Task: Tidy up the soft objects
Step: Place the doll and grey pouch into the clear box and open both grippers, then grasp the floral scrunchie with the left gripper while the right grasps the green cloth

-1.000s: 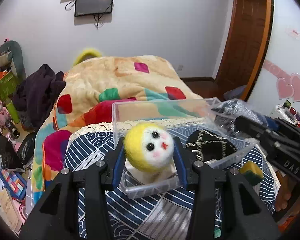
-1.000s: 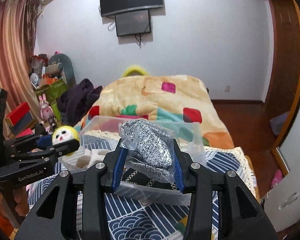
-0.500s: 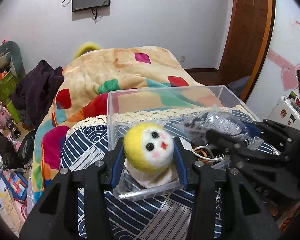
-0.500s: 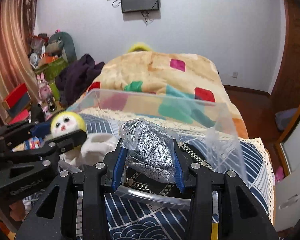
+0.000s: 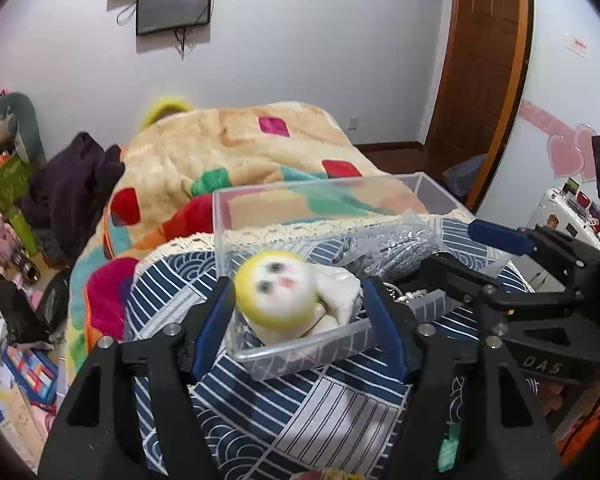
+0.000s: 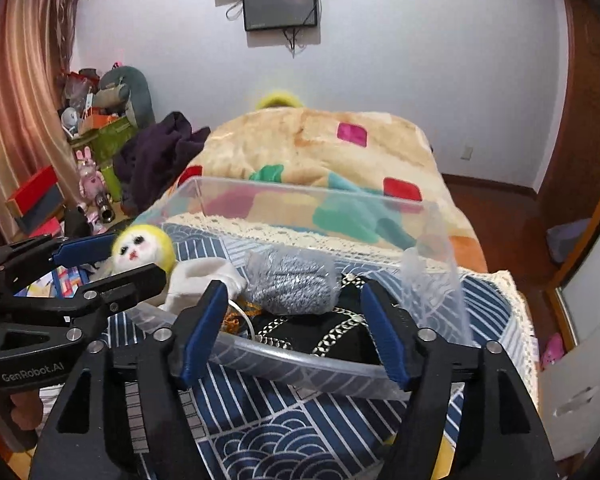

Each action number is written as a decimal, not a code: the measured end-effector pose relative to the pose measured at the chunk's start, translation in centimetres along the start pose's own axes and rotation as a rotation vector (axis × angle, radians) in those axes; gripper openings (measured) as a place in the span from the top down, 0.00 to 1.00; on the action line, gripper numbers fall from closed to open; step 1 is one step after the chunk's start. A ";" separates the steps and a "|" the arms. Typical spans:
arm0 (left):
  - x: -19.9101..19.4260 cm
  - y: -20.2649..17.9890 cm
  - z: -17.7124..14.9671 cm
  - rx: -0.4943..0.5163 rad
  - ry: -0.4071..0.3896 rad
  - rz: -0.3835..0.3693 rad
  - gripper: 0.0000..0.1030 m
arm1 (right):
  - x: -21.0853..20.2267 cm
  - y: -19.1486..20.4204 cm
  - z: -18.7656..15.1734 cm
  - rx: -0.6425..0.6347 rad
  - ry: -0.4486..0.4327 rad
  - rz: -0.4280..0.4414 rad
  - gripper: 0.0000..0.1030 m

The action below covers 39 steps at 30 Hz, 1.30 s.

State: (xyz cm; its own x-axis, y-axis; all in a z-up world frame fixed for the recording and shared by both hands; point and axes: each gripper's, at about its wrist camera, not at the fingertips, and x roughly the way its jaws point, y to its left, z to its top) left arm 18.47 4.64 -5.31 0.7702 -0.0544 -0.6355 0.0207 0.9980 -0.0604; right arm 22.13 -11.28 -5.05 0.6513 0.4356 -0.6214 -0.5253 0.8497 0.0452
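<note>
Inside clear bin [image 6: 300, 364], doll [image 5: 278, 294] lies face-up, body trailing right; left gripper [image 5: 296, 312] and right gripper [image 6: 294, 326] both spread wide, empty.

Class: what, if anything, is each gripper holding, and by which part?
Nothing. Both the left gripper and right gripper are open; doll and silver bag lie in the bin.

doll face [image 5: 276, 285] motion-blurred, black pouch [image 6: 332, 336] half hidden under silver bag [image 6: 292, 286]
</note>
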 end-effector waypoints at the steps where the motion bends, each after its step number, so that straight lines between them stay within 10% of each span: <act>1: -0.7 -0.1 0.0 0.004 -0.018 0.001 0.30 | -0.4 0.1 0.1 -0.004 -0.011 -0.004 0.32; 17: -7.9 0.2 -3.1 0.012 -0.102 0.006 0.02 | -7.3 0.7 -1.4 0.008 -0.192 0.014 0.14; 37: -5.5 1.5 -13.1 -0.062 0.104 0.036 0.03 | -4.1 1.9 -10.5 0.058 0.086 0.098 0.13; 39: -5.4 1.6 -13.7 -0.080 0.117 0.019 0.16 | -3.7 1.7 -11.3 0.075 0.112 0.116 0.13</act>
State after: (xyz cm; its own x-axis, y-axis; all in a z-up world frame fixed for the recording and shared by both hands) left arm 5.58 6.07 -12.54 0.6901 -0.0434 -0.7224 -0.0479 0.9933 -0.1055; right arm 12.63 -14.82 -11.51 0.5211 0.4996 -0.6920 -0.5480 0.8174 0.1775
